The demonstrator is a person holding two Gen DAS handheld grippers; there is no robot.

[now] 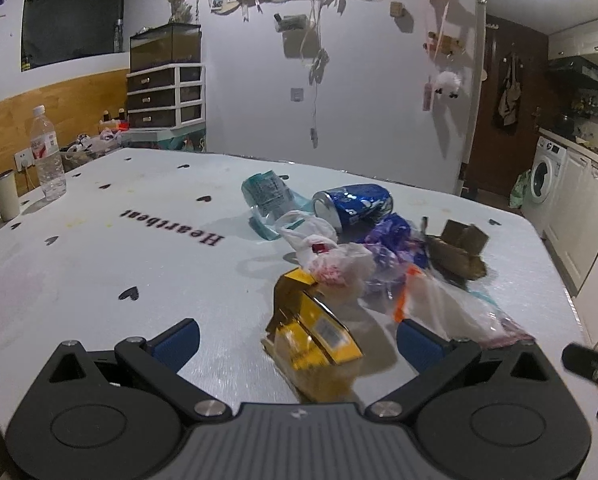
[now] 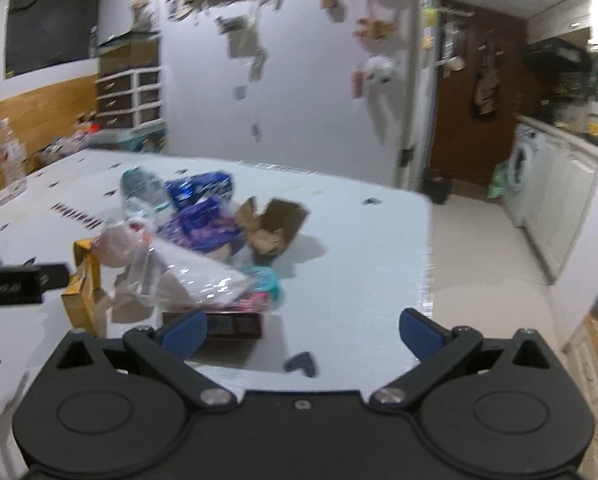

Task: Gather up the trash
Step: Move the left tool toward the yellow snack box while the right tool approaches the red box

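A pile of trash lies on the white table (image 1: 99,264): a crushed blue can (image 1: 353,202), a squashed clear bottle (image 1: 269,196), a white plastic bag (image 1: 331,256), purple wrappers (image 1: 391,240), torn brown cardboard (image 1: 459,248), a clear bag (image 1: 451,304) and a yellow carton (image 1: 315,332). My left gripper (image 1: 299,338) is open, low over the table, with the yellow carton between its blue fingers. My right gripper (image 2: 305,330) is open near the table's right edge, just right of the clear bag (image 2: 191,276) and a dark box (image 2: 235,326). The cardboard (image 2: 273,226) sits beyond.
A water bottle (image 1: 47,156) and a pale cup (image 1: 3,196) stand at the table's far left. A drawer unit (image 1: 165,96) is against the back wall. The table edge (image 2: 427,264) drops to floor, with a washing machine (image 2: 519,160) and white cabinets on the right.
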